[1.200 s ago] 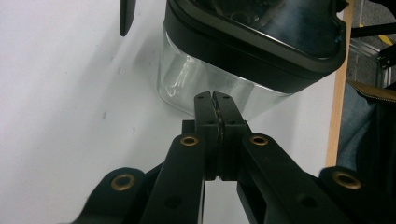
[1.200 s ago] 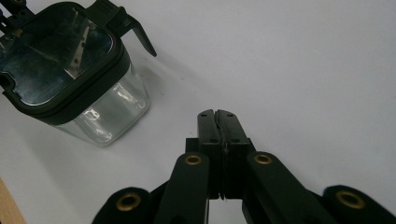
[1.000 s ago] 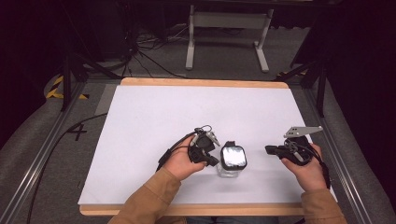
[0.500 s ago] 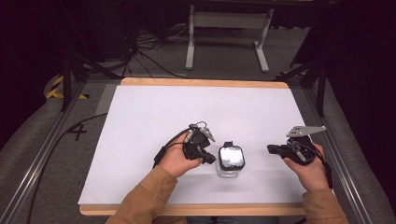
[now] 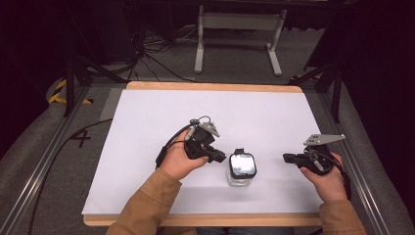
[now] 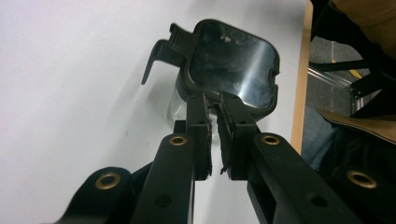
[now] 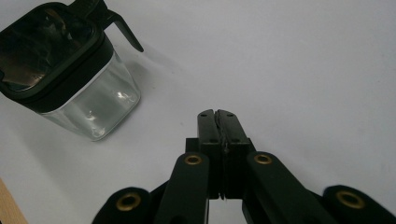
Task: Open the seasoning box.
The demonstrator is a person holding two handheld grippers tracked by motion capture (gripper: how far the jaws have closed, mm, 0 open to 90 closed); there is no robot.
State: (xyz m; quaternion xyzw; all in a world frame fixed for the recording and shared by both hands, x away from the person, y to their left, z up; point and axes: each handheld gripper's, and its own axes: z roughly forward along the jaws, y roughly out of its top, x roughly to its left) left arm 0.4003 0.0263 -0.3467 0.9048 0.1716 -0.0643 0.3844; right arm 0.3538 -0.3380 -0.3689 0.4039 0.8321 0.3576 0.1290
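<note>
A small clear container [image 5: 242, 170] with a black square lid and a side latch stands on the white sheet [image 5: 161, 122] near the front middle. My left gripper [image 5: 221, 158] lies just left of it, pointing at it. In the left gripper view the jaws are shut with only a thin slit between them, and the left gripper's tips [image 6: 212, 99] reach the near rim of the glossy lid [image 6: 231, 70]. My right gripper [image 5: 287, 158] is held right of the container, well apart from it. The right gripper [image 7: 217, 114] is shut on nothing, and the container [image 7: 88, 100] sits off to its upper left.
The sheet covers a wooden board [image 5: 210, 86] with metal rails along both sides. A black cable [image 5: 58, 152] runs over the grey floor at the left. A white stand [image 5: 237, 29] is behind the table. The sheet's far half is bare.
The left gripper has shifted slightly left and away from the container's lid. The container and the right gripper have stayed in place.
</note>
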